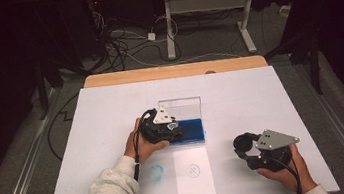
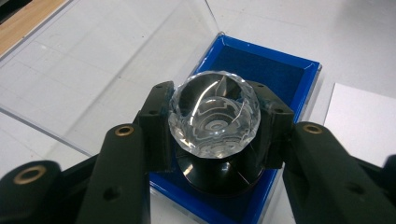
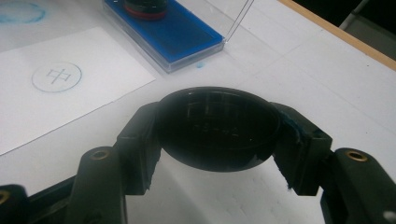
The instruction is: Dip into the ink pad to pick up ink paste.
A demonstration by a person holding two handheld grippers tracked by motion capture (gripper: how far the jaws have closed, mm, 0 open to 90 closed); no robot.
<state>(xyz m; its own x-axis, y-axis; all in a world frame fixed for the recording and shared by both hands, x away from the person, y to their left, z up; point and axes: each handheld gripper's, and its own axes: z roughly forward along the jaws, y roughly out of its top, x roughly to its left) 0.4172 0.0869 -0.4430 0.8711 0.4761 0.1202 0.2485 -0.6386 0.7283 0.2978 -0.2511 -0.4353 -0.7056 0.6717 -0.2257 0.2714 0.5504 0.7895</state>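
Over the blue ink pad (image 2: pixel 280 70) in its clear case, my left gripper (image 2: pixel 214 123) is clamped on the stamp's faceted crystal knob (image 2: pixel 214 116), its base pressed into the pad. I judge this the inking step; next I must lift straight and carry it to the paper sheet (image 1: pixel 193 172). My right gripper (image 3: pixel 218 130), well apart, pinches the black cap (image 3: pixel 218 128).

We count two grippers, the left gripper (image 1: pixel 172 125) and the right gripper (image 1: pixel 245 149), one in each hand. There is one stamp with a faceted clear top (image 2: pixel 214 114), one black round cap (image 3: pixel 218 128), one blue ink pad (image 1: pixel 192 130) in its clear case, one sheet of paper (image 1: pixel 193 173), and one counter (image 1: pixel 260 95).
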